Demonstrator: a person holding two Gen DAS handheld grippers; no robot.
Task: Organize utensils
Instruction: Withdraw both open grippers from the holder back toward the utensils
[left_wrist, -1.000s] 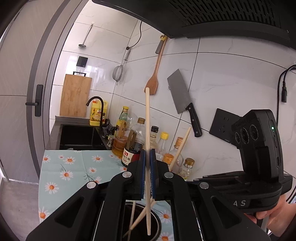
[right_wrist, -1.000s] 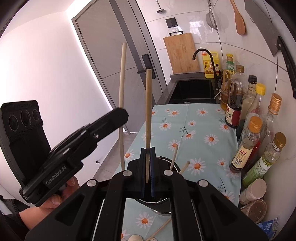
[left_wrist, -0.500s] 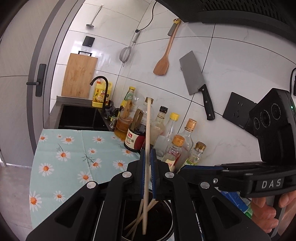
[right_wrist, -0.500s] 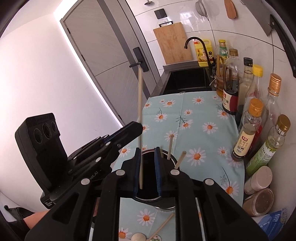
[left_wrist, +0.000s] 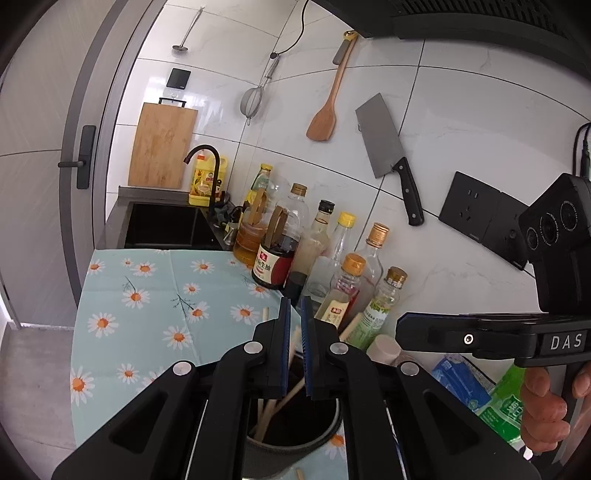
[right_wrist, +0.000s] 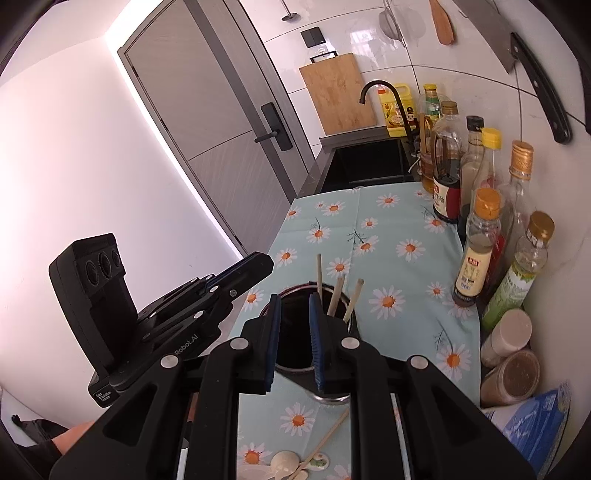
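Right gripper hangs over the black cup; jaws have just been opening, now parted, nothing between them; left gripper is clenched to a thin slit, tip just left of the cup; one stick shows through the slit, can't tell if it's pinched; three chopsticks stand upright in the cup; a loose chopstick and a spoon lie on the daisy cloth on the cup's near side; bottles line up right of the cup.
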